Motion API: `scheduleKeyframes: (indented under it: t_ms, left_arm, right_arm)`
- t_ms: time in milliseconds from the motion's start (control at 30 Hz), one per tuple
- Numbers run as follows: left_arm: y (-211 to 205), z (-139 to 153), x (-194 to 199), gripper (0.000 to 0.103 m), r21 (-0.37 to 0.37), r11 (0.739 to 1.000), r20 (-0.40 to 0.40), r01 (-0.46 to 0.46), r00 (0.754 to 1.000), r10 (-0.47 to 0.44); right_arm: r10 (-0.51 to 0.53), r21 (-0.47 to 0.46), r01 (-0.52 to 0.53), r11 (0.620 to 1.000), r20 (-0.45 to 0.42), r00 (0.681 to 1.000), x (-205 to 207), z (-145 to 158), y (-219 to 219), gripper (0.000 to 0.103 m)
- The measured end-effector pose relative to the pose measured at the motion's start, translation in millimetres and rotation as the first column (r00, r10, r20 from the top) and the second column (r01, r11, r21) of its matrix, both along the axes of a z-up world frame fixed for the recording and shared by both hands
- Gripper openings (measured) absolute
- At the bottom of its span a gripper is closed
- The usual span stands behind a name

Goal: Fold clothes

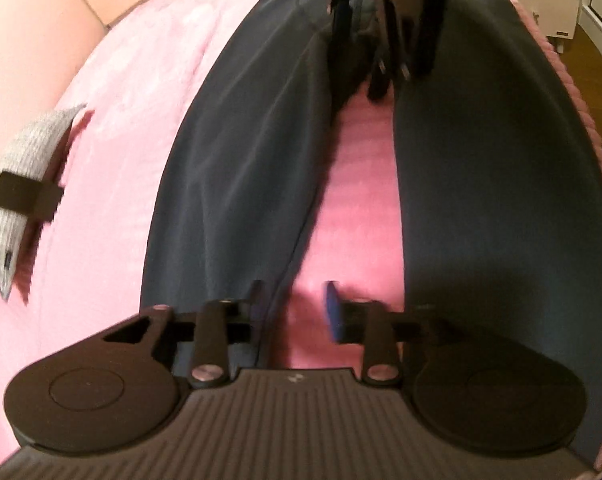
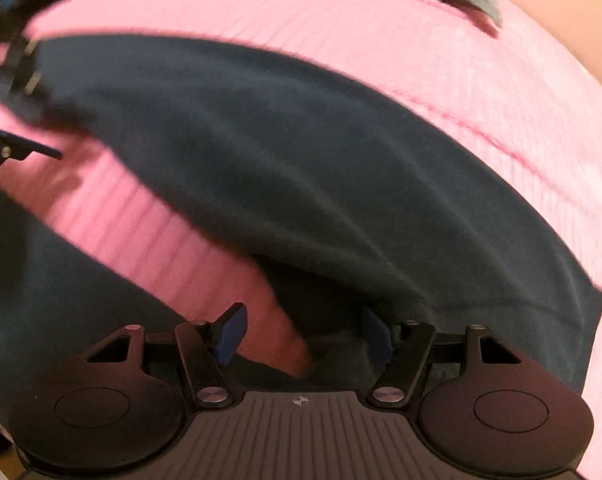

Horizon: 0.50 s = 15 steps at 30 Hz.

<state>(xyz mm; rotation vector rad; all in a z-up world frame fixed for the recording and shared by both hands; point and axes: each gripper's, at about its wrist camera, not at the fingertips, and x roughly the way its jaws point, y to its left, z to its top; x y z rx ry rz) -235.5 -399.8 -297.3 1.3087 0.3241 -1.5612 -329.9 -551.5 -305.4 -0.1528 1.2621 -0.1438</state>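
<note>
Trousers (image 1: 237,168): dark navy, spread flat on the pink bed cover (image 1: 133,92), legs apart in a V, one leg along the cover's corded edge.
Left gripper (image 1: 293,312): jaws apart over the inner hem of a leg, pads clear of cloth.
Right gripper (image 2: 305,336): jaws apart at the crotch, gripping nothing.
Grey cloth (image 1: 25,164): folded, near the cover's far edge.

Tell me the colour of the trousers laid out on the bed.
Dark navy blue, plain, no pattern. The trousers show best in the left wrist view, against the pink cover.
</note>
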Motion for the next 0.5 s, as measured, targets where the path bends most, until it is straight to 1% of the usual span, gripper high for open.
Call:
scheduleKeyframes:
  t_ms: [33, 67, 100, 167, 200, 267, 333, 400, 433, 467, 500]
  left_arm:
    - [-3, -2, -2, 0.031, 0.001, 1.0, 0.002, -0.002, 1.0, 0.002]
    - [-6, -2, -2, 0.031, 0.0, 1.0, 0.008, -0.002, 1.0, 0.002]
    - [-5, 0, -1, 0.032, -0.005, 1.0, 0.012, -0.001, 1.0, 0.001]
    - [-2, 4, 3, 0.038, -0.014, 1.0, 0.017, -0.004, 1.0, 0.004]
    - [-1, 4, 5, 0.04, -0.008, 1.0, 0.018, -0.011, 1.0, 0.011]
    - [-3, 0, 9, 0.04, 0.013, 1.0, 0.029, -0.025, 0.999, 0.025]
    - [-6, -3, 13, 0.04, 0.03, 0.999, 0.033, -0.042, 0.999, 0.041]
    - [-8, -5, 17, 0.04, 0.046, 0.997, 0.029, -0.063, 0.998, 0.062]
    - [-8, -4, 18, 0.04, 0.051, 0.996, 0.028, -0.069, 0.997, 0.068]
    - [-6, -4, 19, 0.04, 0.054, 0.996, 0.028, -0.075, 0.997, 0.073]
    - [-5, -2, 20, 0.04, 0.058, 0.995, 0.026, -0.086, 0.996, 0.085]
  right_arm:
    - [0.014, -0.031, -0.015, 0.999, -0.012, 1.0, 0, -2, 2, 0.029]
    - [0.024, -0.055, -0.025, 0.998, -0.022, 0.999, -1, -3, 3, 0.021]
    - [-0.008, -0.039, 0.008, 0.999, -0.002, 1.0, -5, 8, -1, 0.011]
    - [-0.1, 0.023, 0.098, 0.995, 0.052, 0.994, -15, 36, -10, 0.011]
    - [-0.146, 0.056, 0.142, 0.988, 0.077, 0.986, -20, 50, -15, 0.011]
    - [-0.259, 0.125, 0.244, 0.962, 0.121, 0.958, -33, 70, -29, 0.011]
    - [-0.312, 0.137, 0.293, 0.946, 0.137, 0.94, -42, 73, -38, 0.012]
    - [-0.313, 0.144, 0.294, 0.945, 0.135, 0.94, -48, 68, -39, 0.013]
    - [-0.306, 0.155, 0.285, 0.946, 0.13, 0.943, -49, 65, -37, 0.03]
    - [-0.301, 0.153, 0.28, 0.948, 0.134, 0.944, -51, 64, -35, 0.045]
    - [-0.296, 0.146, 0.276, 0.95, 0.139, 0.945, -53, 64, -32, 0.071]
